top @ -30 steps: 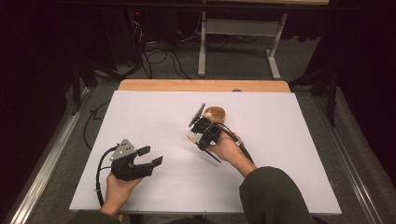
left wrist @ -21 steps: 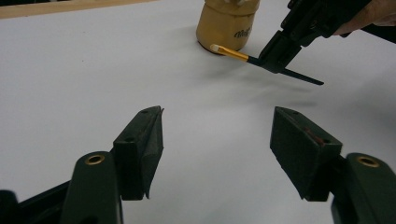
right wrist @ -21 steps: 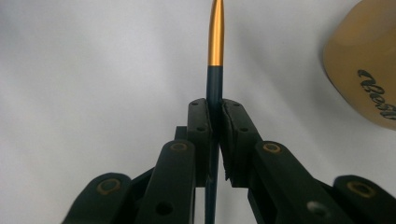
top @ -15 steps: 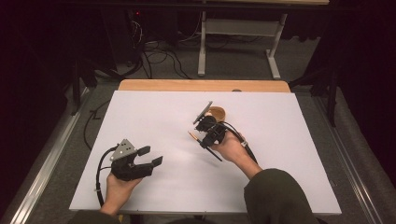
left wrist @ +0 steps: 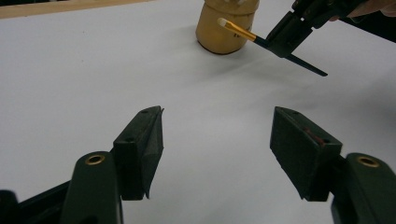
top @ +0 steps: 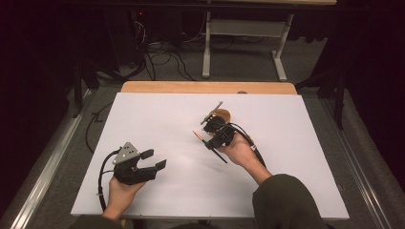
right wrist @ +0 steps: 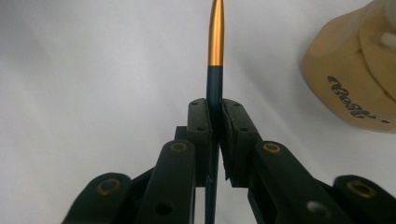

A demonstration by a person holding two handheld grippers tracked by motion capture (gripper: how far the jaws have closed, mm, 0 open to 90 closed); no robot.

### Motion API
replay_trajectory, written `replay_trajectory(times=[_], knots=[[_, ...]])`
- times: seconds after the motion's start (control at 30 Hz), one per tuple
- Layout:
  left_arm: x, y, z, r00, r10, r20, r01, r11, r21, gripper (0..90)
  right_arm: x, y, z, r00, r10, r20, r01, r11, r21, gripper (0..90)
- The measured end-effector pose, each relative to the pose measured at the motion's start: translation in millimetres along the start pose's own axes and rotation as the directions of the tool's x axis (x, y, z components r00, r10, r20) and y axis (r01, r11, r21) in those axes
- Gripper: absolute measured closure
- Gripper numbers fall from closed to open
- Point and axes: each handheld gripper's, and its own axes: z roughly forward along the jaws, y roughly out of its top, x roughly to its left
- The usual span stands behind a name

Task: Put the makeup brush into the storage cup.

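The right tool (right wrist: 215, 114) grips the thin dark brush (right wrist: 215, 56) to aim it at the tan wooden pot (left wrist: 227, 25) at 2 o'clock; the left tool (left wrist: 217, 135) waits open.

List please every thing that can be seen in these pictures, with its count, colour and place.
brush: one, dark handle, gold metal band, pale bristles; clamped in the right gripper, bristle end toward the pot.
pot: one, tan wood with dark lettering; on the sheet, just beyond the brush.
sheet: one, white; covers most of the table.
table: one, light wood; bare strip at the far edge.
cables: several, dark; on the grey floor behind the table.
frame: one, pale metal legs; on the floor at the back.
left gripper: one, black; near left, jaws open, nothing between them.
right gripper: one, black; centre, jaws closed on the brush.
hands: two, each holding a gripper.
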Motion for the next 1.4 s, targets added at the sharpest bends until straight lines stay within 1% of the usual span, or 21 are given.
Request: replay_trajectory(times=[0.03, 0.07, 0.1, 0.13, 0.17, 0.27, 0.33, 0.4, 0.6, 0.63, 0.83, 0.93, 0.97, 1.1, 1.13, 1.2, 1.23, 1.3, 1.33, 1.37, 1.4], knots=[[-0.1, 0.0, 0.0, 1.0000, 0.001, 0.000, -0.001, 1.0000, 0.000, 35.3, -1.1, -0.6, -0.9, 1.0000, -0.006, 0.000, 0.006, 1.000, -0.007, 84.8], [-0.3, -0.1, -0.1, 1.0000, 0.002, 0.000, -0.002, 1.0000, 0.000, 35.3, -0.8, -0.8, -1.6, 1.0000, 0.001, 0.001, -0.001, 1.000, -0.009, 84.9], [-0.5, -0.1, -0.1, 1.0000, 0.003, 0.000, -0.003, 1.0000, -0.001, 35.3, -1.7, -1.3, -2.1, 1.0000, -0.010, 0.001, 0.010, 1.000, -0.017, 84.8], [-0.5, -0.1, -0.1, 1.0000, 0.003, 0.000, -0.003, 1.0000, -0.001, 35.3, -1.2, -1.6, -3.3, 1.0000, -0.005, -0.003, 0.005, 1.000, -0.017, 84.9], [-0.4, -0.1, -0.1, 1.0000, 0.002, 0.000, -0.002, 1.0000, -0.001, 35.3, -1.2, -2.6, -4.3, 1.0000, -0.008, -0.004, 0.008, 0.999, -0.031, 84.9], [-0.3, -0.1, 0.1, 1.0000, 0.000, 0.000, 0.000, 1.0000, 0.000, 35.3, 1.1, -4.7, -9.4, 0.9999, 0.009, -0.007, -0.010, 0.999, -0.053, 84.9], [-0.9, -0.2, 0.2, 1.0000, 0.002, -0.001, -0.002, 1.0000, 0.000, 35.3, -0.3, -6.3, -12.4, 1.0000, 0.002, -0.009, -0.002, 0.998, -0.069, 84.8], [-0.5, -0.1, 0.0, 1.0000, 0.002, 0.000, -0.002, 1.0000, -0.001, 35.3, -1.9, -7.9, -14.7, 0.9998, 0.011, -0.014, -0.013, 0.996, -0.084, 84.8], [-0.8, -0.1, 0.5, 1.0000, 0.004, -0.002, -0.004, 1.0000, 0.003, 35.3, -7.4, -15.0, -20.0, 0.9995, 0.031, -0.009, -0.032, 0.994, -0.103, 84.9], [-0.8, -0.2, 0.6, 1.0000, 0.001, -0.002, -0.001, 1.0000, 0.001, 35.3, -7.2, -16.5, -20.9, 0.9989, 0.043, -0.016, -0.045, 0.993, -0.109, 84.8], [-0.9, -0.2, 0.8, 1.0000, 0.002, -0.002, -0.002, 1.0000, 0.003, 35.3, -7.3, -21.7, -26.5, 0.9992, 0.038, -0.016, -0.040, 0.990, -0.136, 84.9], [-0.4, -0.2, 0.8, 1.0000, -0.001, -0.002, 0.001, 1.0000, 0.003, 35.3, -8.6, -24.7, -28.5, 0.9994, 0.032, -0.016, -0.034, 0.987, -0.159, 84.8], [-0.5, -0.2, 0.9, 1.0000, -0.001, -0.002, 0.001, 1.0000, 0.003, 35.3, -8.3, -25.4, -29.2, 0.9989, 0.043, -0.019, -0.046, 0.986, -0.159, 84.9], [-0.7, -0.3, 0.6, 1.0000, 0.002, -0.002, -0.002, 1.0000, 0.003, 35.3, -9.9, -29.4, -31.1, 0.9992, 0.033, -0.022, -0.036, 0.982, -0.185, 84.9], [-0.5, -0.3, 0.7, 1.0000, -0.001, -0.002, 0.001, 1.0000, 0.002, 35.3, -9.0, -30.4, -31.9, 0.9987, 0.042, -0.027, -0.047, 0.981, -0.189, 84.9], [-0.6, -0.3, 0.9, 1.0000, -0.001, -0.002, 0.001, 1.0000, 0.004, 35.3, -9.5, -33.1, -33.4, 0.9993, 0.031, -0.023, -0.035, 0.979, -0.199, 84.9], [-0.7, -0.3, 0.8, 1.0000, 0.001, -0.002, -0.001, 1.0000, 0.005, 35.3, -8.5, -33.9, -33.9, 0.9985, 0.048, -0.025, -0.052, 0.977, -0.207, 84.8], [-0.8, -0.3, 0.8, 1.0000, 0.001, -0.002, -0.001, 1.0000, 0.004, 35.3, -10.9, -36.9, -35.6, 0.9991, 0.036, -0.023, -0.040, 0.975, -0.219, 84.9], [-0.6, -0.2, 0.9, 1.0000, -0.001, -0.002, 0.001, 1.0000, 0.003, 35.3, -10.6, -37.4, -36.0, 0.9985, 0.048, -0.026, -0.052, 0.973, -0.223, 84.8], [-0.4, -0.2, 0.9, 1.0000, -0.001, -0.002, 0.001, 1.0000, 0.004, 35.3, -12.2, -39.1, -36.7, 0.9988, 0.042, -0.024, -0.047, 0.971, -0.235, 84.8], [-0.4, -0.3, 0.9, 1.0000, -0.001, -0.002, 0.001, 1.0000, 0.005, 35.3, -12.5, -40.0, -37.3, 0.9983, 0.052, -0.027, -0.057, 0.969, -0.239, 84.8]])
